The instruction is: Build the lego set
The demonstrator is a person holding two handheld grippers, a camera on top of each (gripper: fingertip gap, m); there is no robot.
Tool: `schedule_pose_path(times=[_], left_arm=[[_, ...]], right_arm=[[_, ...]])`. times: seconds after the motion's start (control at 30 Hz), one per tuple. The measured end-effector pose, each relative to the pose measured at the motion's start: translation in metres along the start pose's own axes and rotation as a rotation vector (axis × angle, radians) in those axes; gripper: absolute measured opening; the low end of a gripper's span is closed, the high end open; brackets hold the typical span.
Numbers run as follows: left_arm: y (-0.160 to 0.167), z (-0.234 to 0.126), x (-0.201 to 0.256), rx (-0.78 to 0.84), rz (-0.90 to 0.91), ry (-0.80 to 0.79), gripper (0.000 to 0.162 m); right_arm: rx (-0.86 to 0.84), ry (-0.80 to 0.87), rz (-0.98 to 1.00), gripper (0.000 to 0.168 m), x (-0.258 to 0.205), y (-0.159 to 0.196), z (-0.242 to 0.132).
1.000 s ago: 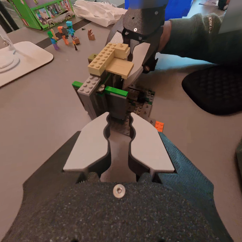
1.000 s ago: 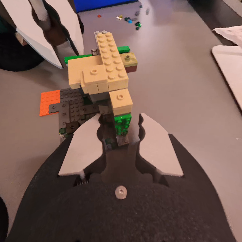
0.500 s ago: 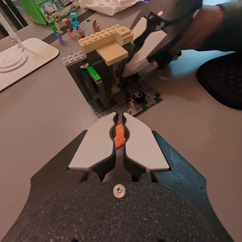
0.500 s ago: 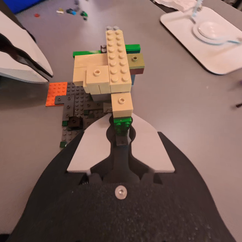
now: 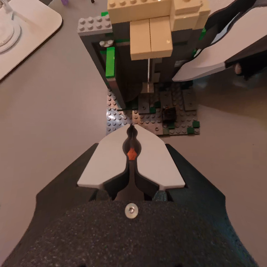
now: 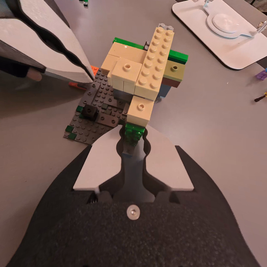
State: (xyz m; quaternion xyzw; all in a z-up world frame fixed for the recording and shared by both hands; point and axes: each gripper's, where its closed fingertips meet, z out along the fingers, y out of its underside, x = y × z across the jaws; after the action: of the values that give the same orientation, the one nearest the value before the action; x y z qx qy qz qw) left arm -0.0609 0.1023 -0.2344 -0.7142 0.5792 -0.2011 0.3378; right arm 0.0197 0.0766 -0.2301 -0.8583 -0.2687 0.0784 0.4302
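The lego build (image 5: 144, 43) is a dark grey tower with tan bricks on top, standing on a dark grey baseplate (image 5: 151, 125). It also shows in the right wrist view (image 6: 144, 69). My left gripper (image 5: 131, 126) is shut, with its tips together at the baseplate's near edge. An orange plate (image 5: 131, 154) shows below, through the gap between its fingers. In the right wrist view the left gripper (image 6: 91, 78) touches the baseplate beside the orange corner (image 6: 94, 68). My right gripper (image 6: 133, 130) is shut on the build's green pillar (image 6: 134, 134). Its fingers (image 5: 209, 63) reach in from the right.
A white pad with a clear stand (image 6: 224, 36) lies at the far right, and at the upper left in the left wrist view (image 5: 21, 28). A purple figure piece (image 6: 262, 75) and a small dark tool (image 6: 260, 99) lie at the right edge. The table (image 6: 202, 130) is grey. Tip to tip, the grippers are about 9 cm apart. Between my right fingertips and the purple figure piece (image 6: 262, 75) there is roughly 25 cm.
My left gripper has shut, from open, and now sits at the baseplate's edge above the orange plate. My right gripper has closed onto the green pillar. The build has turned and is nearer.
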Motion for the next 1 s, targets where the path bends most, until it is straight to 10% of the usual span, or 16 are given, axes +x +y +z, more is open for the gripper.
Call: schedule_pose_path(times=[0.63,1.0], left_arm=[[0.006,0.011,0.003,-0.177,0.053,0.152,0.001],[-0.026,-0.006,-0.010,0.129,-0.043,0.056,0.000]], right_arm=[[0.018,-0.025,-0.019,0.024,-0.002,0.001,-0.002],[0.048,0.018,-0.024,0.022,0.004,0.001,-0.001]])
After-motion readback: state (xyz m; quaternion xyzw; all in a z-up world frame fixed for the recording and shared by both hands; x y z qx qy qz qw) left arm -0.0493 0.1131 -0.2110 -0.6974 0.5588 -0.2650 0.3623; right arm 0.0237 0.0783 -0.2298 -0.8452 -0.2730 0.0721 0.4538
